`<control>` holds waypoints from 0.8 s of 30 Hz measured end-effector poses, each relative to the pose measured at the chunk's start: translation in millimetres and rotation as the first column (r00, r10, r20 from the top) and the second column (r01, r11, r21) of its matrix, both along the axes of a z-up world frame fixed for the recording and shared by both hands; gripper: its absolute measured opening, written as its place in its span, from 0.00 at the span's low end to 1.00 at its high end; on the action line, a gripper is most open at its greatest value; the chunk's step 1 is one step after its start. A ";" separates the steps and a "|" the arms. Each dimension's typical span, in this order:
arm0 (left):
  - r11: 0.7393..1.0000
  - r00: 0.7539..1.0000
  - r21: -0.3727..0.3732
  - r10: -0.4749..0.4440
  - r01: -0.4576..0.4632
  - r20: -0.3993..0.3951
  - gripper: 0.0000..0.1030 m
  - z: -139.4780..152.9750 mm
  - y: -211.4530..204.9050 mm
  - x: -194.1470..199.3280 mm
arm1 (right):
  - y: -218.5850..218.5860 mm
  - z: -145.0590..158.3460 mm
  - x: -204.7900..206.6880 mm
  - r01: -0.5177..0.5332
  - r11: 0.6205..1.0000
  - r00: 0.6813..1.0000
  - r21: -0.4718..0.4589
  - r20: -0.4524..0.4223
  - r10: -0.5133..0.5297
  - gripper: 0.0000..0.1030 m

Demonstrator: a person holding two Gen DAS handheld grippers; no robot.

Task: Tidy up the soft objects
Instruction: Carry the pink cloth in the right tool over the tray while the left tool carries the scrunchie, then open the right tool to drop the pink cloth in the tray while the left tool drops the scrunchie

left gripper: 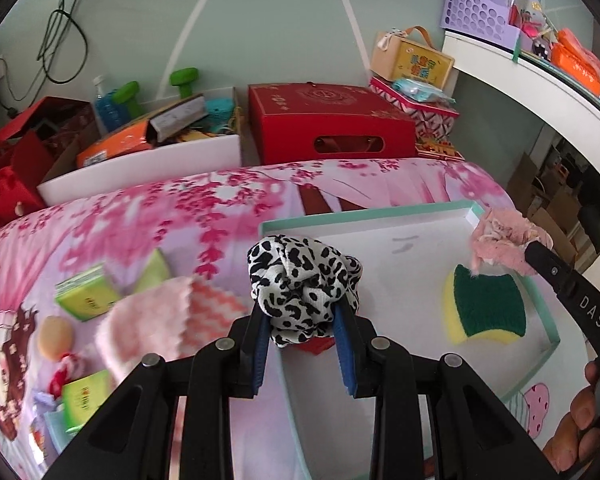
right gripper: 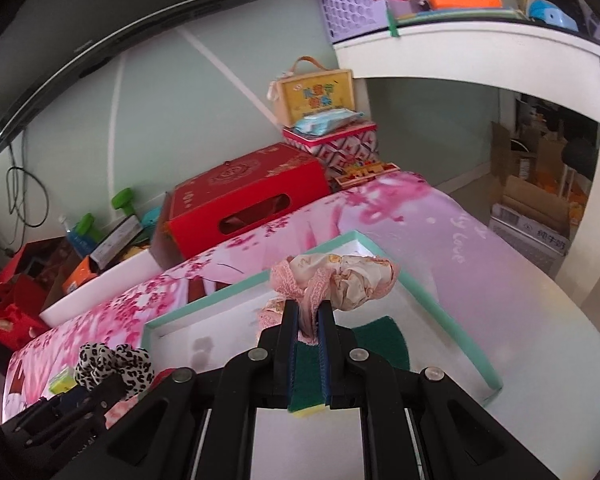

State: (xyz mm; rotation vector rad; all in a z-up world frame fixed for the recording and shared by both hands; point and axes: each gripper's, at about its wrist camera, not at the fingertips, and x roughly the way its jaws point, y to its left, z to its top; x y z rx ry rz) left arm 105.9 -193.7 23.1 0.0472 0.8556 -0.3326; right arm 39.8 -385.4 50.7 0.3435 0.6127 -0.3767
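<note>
Pink cherry-blossom bedsheet (left gripper: pixel 148 216), printed script "Love" at far edge in right view
Red gift carton (left gripper: pixel 328 120) with cut-out handle, beyond bed
Shallow mint-rimmed white box lid (left gripper: pixel 548 320) on sheet
Yellow-green scouring sponge (left gripper: pixel 484 308) lying inside lid
Left gripper (left gripper: pixel 304 316), blue pads clamped on black-and-white leopard-print scrunchie (left gripper: pixel 300 276), raised at lid's near-left rim
Right gripper (right gripper: pixel 309 312), "DAS" lettered on arm, jaws nearly closed on pink lace scrunchie (right gripper: pixel 340 280), held above lid over sponge
</note>
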 end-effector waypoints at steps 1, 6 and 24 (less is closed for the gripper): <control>1.000 1.000 -0.005 -0.006 0.006 -0.001 0.31 -2.9 -3.6 2.3 | -2.5 -1.6 1.4 0.004 1.000 1.000 0.000 -0.002 -0.004 0.10; 0.999 0.999 -0.002 -0.035 0.035 0.002 0.31 -14.0 -19.5 9.5 | -9.1 -8.5 6.6 0.024 1.000 1.000 -0.010 -0.018 -0.024 0.10; 0.999 0.999 0.016 -0.041 0.041 -0.032 0.69 -15.5 -26.5 13.7 | -13.1 -17.9 12.0 0.020 0.999 0.992 -0.026 -0.123 -0.024 0.38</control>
